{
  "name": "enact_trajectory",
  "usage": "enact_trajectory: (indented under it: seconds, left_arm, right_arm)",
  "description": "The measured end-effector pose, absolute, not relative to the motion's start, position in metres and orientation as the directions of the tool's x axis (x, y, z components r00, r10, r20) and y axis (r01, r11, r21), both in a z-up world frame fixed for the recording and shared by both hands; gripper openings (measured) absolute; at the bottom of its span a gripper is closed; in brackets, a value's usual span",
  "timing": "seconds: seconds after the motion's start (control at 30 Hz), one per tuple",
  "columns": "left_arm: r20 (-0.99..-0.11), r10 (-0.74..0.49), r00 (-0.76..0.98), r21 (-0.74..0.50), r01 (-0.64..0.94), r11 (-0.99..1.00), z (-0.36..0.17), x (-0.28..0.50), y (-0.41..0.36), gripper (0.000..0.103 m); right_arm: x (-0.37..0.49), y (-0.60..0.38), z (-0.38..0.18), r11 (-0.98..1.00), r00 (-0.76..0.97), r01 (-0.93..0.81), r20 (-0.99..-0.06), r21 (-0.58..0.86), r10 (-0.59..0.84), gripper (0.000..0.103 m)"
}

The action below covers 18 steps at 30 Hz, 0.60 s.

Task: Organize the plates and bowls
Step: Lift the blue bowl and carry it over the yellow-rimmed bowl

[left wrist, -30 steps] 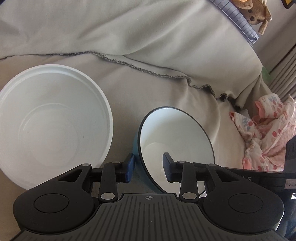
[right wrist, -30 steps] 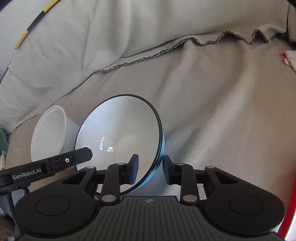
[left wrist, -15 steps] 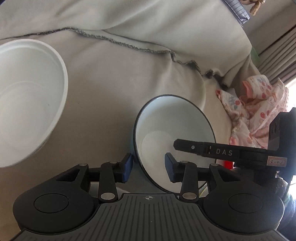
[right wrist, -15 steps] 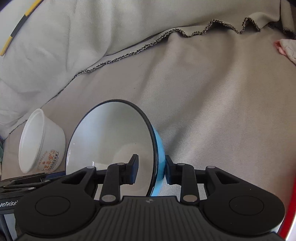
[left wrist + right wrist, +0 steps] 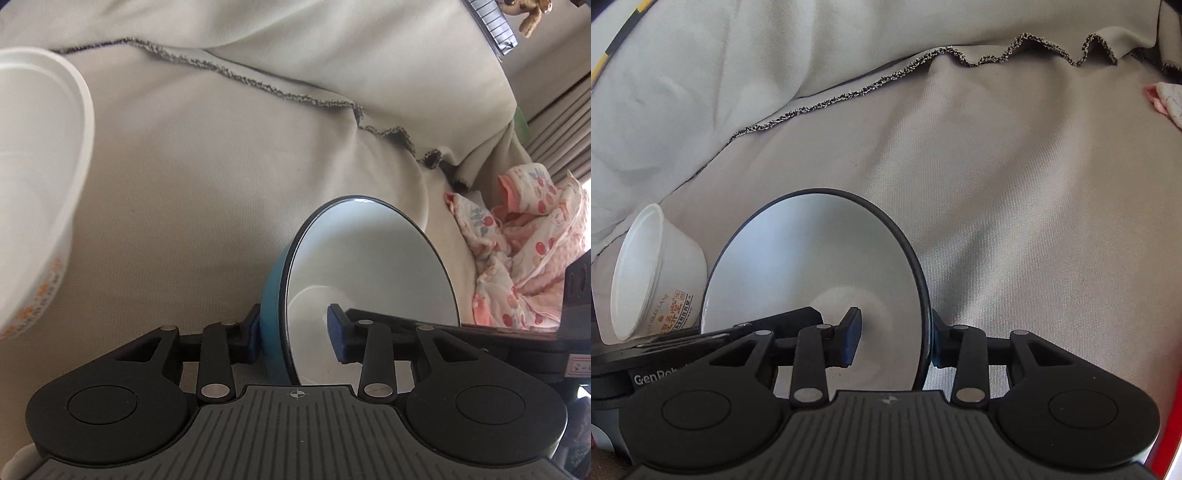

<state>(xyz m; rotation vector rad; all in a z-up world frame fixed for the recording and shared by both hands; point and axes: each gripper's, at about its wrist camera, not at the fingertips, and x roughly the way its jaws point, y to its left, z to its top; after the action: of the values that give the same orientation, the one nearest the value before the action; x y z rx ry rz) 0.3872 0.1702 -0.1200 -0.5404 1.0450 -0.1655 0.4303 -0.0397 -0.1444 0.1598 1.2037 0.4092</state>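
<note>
Blue bowl (image 5: 369, 280) clamped by both tools (image 5: 295, 334) (image 5: 894, 339); only right view reads white tub's (image 5: 653, 277) label.

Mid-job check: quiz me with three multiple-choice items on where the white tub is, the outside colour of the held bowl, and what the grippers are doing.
1. In the right wrist view, the white tub lies:
A. left of the bowl
B. right of the bowl
C. inside the bowl

2. The outer wall of the bowl is:
A. red
B. blue
C. yellow

3. The left gripper and right gripper are:
A. both away from the bowl
B. only one at the bowl
C. each with fingers straddling the bowl's rim

Answers:
1 A, the tub lies on its side on the beige cloth, left of the bowl.
2 B, blue shows beside the dark rim.
3 C, each has one finger inside and one outside.
</note>
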Motion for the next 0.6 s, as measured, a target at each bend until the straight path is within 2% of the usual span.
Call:
enact_trajectory:
  seconds: [0.1,0.33,0.47,0.6]
  left_arm:
    - [-0.759,-0.371,0.535,-0.489,-0.094,0.867,-0.102,0.379,0.170,0.040]
    - [-0.694,-0.462,0.552,-0.547,0.013,0.837,-0.050,0.344,0.151,0.041]
    - [-0.689,-0.545,0.478,-0.579,0.088,0.810,-0.046,0.324,0.124,0.042]
    - [-0.721,-0.560,0.408,-0.553,0.149,0.820,-0.057,0.309,0.094,0.043]
  right_arm:
    - [0.422,-0.042,-0.132,0.902,0.304,-0.227,-0.853,0.367,0.423,0.036]
    - [0.387,-0.068,-0.070,0.900,0.374,-0.237,-0.820,0.366,0.433,0.036]
    - [0.349,-0.092,-0.049,0.918,0.401,-0.248,-0.830,0.309,0.388,0.036]
    - [0.322,-0.110,-0.051,0.933,0.358,-0.208,-0.864,0.294,0.353,0.036]
